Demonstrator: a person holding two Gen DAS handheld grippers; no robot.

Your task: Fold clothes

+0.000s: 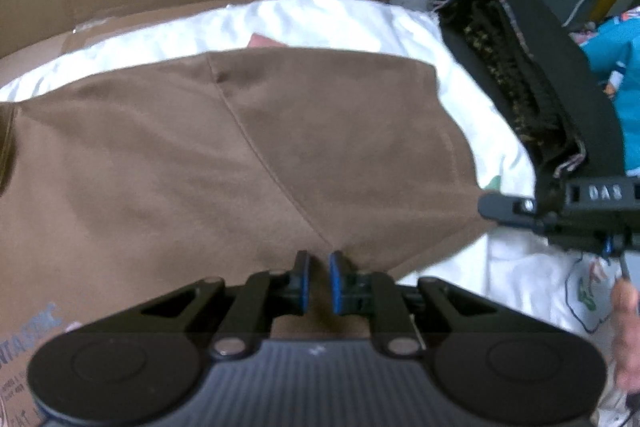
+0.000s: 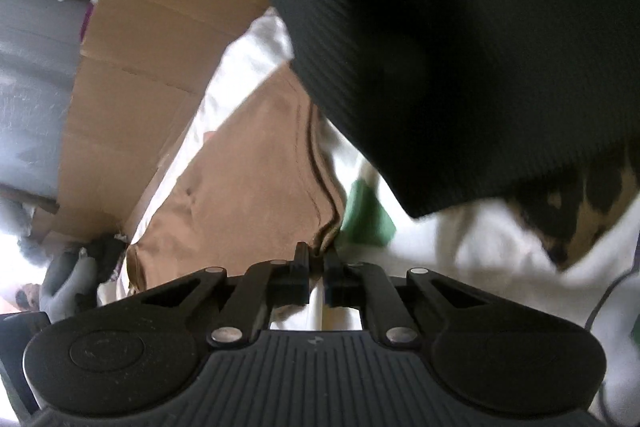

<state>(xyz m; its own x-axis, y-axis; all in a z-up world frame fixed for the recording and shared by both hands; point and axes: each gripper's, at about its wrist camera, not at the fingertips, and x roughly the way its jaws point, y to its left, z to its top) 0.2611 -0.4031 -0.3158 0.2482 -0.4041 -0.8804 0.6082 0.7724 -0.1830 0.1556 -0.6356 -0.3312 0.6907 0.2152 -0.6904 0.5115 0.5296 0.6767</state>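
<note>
Brown garment (image 1: pixel 248 155), soft and limp, lies flat on the white sheet (image 1: pixel 320 19): your left hand-held gripper (image 1: pixel 318 283) pinches its near edge, your right hand-held gripper (image 2: pixel 316 267) clamps its corner hem.

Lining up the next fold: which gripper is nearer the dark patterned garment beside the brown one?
Right. The right gripper sits at the brown garment's corner, just below the dark patterned garment. The left gripper is at the brown garment's near hem, farther off.
</note>
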